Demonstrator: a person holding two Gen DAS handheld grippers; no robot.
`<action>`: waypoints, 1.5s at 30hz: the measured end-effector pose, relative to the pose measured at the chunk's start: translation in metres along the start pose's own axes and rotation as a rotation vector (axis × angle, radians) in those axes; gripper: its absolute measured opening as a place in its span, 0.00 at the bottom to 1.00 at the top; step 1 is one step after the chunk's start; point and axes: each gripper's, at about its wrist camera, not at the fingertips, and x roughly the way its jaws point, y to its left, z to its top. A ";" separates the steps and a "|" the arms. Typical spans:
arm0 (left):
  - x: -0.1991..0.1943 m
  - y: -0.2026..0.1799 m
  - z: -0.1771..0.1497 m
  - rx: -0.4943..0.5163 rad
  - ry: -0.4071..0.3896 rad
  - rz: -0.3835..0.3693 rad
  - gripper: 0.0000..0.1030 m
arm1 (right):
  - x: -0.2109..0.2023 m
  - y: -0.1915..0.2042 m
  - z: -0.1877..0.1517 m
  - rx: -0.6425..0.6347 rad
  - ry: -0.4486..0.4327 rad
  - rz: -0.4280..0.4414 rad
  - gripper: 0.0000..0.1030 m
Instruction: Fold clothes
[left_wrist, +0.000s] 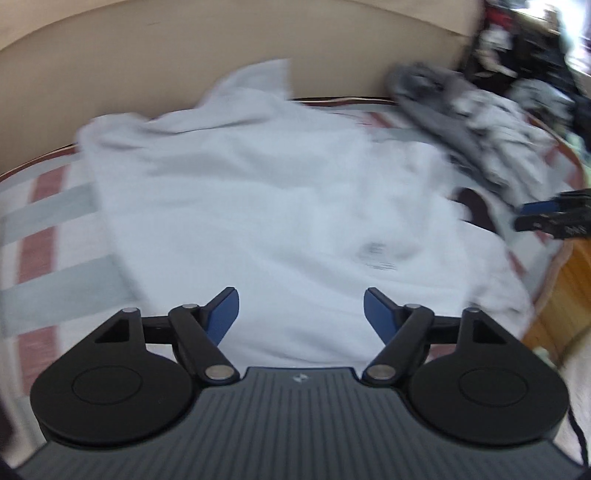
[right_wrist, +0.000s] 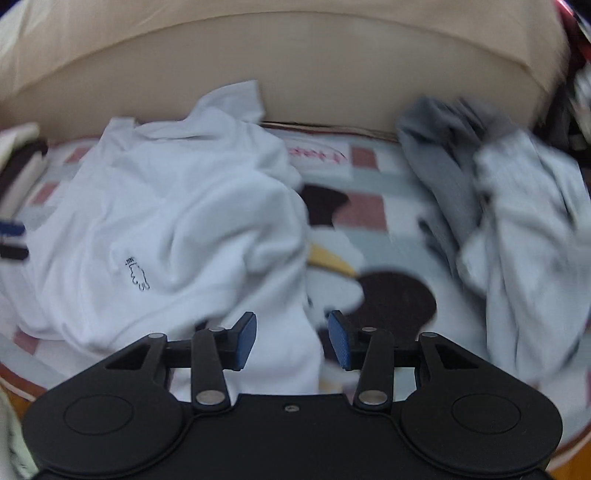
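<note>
Both the left gripper (left_wrist: 301, 314) and right gripper (right_wrist: 291, 339) stand spread, pinching nothing; the white shirt (right_wrist: 177, 229) lies rumpled; only the right view shows its small print (right_wrist: 136, 275) clearly, perhaps a hand; grey clothes (right_wrist: 517, 221) far right.

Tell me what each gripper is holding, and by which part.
Nothing. The left gripper and right gripper are both open above the white T-shirt.

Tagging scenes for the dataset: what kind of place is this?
Most likely a bedroom. A white T-shirt lies crumpled on a bed with a checked, cartoon-print sheet, backed by a padded beige headboard. A heap of grey clothes waits beside it.
</note>
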 end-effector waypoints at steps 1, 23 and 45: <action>0.002 -0.012 -0.002 0.021 -0.007 -0.031 0.70 | 0.000 -0.010 -0.005 0.055 0.000 0.010 0.50; 0.101 -0.127 -0.025 0.372 0.187 0.154 0.97 | 0.072 -0.021 -0.032 0.242 0.193 0.225 0.67; -0.017 -0.046 -0.002 0.023 -0.122 0.327 0.22 | -0.021 -0.079 -0.019 0.231 -0.278 -0.496 0.12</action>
